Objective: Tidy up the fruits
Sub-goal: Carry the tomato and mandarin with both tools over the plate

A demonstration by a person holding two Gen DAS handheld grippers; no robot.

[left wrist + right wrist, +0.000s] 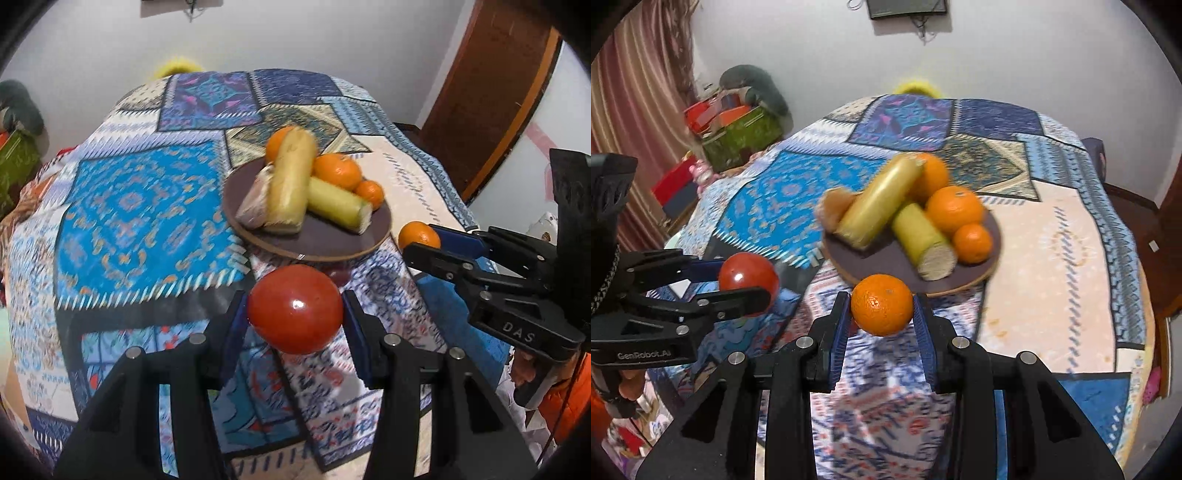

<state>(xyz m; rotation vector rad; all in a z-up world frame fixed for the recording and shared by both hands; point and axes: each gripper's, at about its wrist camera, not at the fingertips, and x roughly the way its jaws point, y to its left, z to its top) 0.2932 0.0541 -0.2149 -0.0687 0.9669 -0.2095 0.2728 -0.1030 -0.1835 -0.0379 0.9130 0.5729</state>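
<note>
The left tool (295, 314) is clamped on a red tomato (294, 309), pads pressed to its two sides, and it's held up off the desk (1052, 236), just short of the plate's near rim. The right tool (882, 314) is closed tight on a small orange (882, 304), also lifted, right at the plate's near edge. Both are round, so no real long axis there.

The long stuff is on the dark brown plate (321, 243): two yellow-green sugarcane-looking stalk pieces. The bigger one (879, 203) leans over a pale peeled-looking lump (833, 210) and runs from the plate's near left up toward the far right. The shorter one (923, 240) lies flat, with its cut fibrous end facing the right wrist camera.

Count on the plate: three oranges, two stalks and one lump. The oranges are one behind the big stalk (932, 177), one large (955, 208) and one small (972, 243). One more orange and one tomato are in the tools.

The desk is covered with a patchwork-print cloth (140, 206) in blue, cream and purple. Behind it are a white wall (1015, 55), a striped curtain (639, 85) on the left, a brown wooden door (491, 96) on the right, and some clutter with a green box (742, 140).
</note>
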